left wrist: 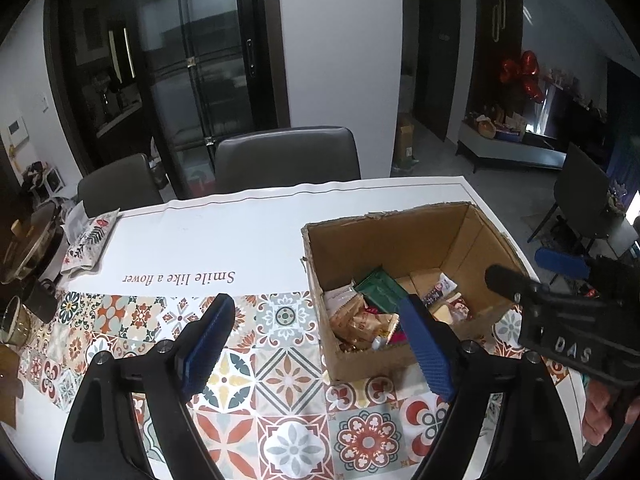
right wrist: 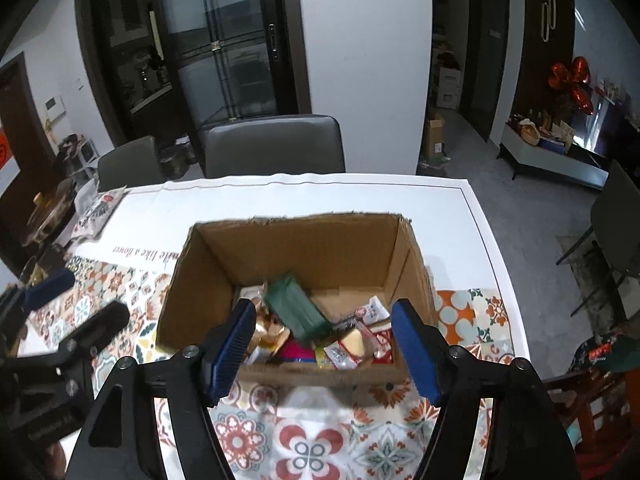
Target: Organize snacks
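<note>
An open cardboard box (left wrist: 400, 236) (right wrist: 304, 248) stands on the table and holds several snack packets, among them a green packet (left wrist: 378, 286) (right wrist: 298, 308) lying on top. My left gripper (left wrist: 316, 344) is open and empty, above the patterned cloth just left of the box. My right gripper (right wrist: 324, 344) is open and empty, above the box's near edge, with the green packet beyond its fingers. The right gripper's black body (left wrist: 568, 320) shows at the right in the left wrist view; the left gripper's body (right wrist: 56, 352) shows at the left in the right wrist view.
The table (left wrist: 248, 232) has a white cloth with a tiled pattern band. A printed pouch (left wrist: 90, 242), a dark mug (left wrist: 40, 300) and dishes sit at its left end. Two grey chairs (left wrist: 286, 160) stand behind the table. The table's right edge (right wrist: 492, 256) drops to the floor.
</note>
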A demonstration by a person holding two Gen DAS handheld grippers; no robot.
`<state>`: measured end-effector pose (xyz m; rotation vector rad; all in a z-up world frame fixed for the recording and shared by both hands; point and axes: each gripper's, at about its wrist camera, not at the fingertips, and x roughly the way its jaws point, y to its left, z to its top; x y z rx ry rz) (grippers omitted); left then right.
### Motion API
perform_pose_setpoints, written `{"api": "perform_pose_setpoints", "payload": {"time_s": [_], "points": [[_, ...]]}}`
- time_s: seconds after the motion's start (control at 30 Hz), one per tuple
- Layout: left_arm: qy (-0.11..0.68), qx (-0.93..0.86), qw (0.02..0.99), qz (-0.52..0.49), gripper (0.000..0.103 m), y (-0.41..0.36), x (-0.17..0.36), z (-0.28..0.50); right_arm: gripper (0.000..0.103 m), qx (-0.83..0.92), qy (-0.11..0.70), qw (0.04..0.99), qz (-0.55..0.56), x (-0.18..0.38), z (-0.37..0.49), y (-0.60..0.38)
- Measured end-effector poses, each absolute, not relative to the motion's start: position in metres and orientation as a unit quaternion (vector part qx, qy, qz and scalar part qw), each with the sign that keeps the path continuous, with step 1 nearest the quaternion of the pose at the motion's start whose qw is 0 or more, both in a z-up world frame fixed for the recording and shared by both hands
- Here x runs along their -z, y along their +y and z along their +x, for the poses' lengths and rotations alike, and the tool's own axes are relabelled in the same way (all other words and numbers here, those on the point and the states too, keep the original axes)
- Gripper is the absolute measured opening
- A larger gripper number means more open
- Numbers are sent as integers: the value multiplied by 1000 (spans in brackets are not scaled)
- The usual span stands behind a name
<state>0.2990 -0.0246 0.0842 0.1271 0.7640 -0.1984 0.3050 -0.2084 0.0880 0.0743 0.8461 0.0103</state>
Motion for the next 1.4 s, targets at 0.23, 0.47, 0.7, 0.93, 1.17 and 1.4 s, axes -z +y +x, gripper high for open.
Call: {"api": "perform_pose_setpoints", "payload": {"time_s": [0.23, 0.47, 0.7, 0.93, 1.17, 1.4], "points": [[345, 104, 931, 55, 91, -21, -85, 257, 79, -12, 387, 921, 40, -83, 259, -210], [290, 95, 951, 56, 99, -19, -92, 199, 81, 4, 356, 934, 36, -84, 208, -216], [251, 89, 962, 67, 103, -19, -95, 147, 86, 3, 311, 950, 26, -84, 152, -213], [263, 93, 959, 50, 103, -14, -83, 106, 88, 6, 281, 959, 12, -84, 101, -210], [263, 94, 959, 45, 103, -11, -77, 72, 89, 8, 267, 964, 9, -87, 62, -209], [259, 98, 960, 36, 103, -8, -76, 51, 89, -2, 259, 966, 17, -85, 36, -203]]}}
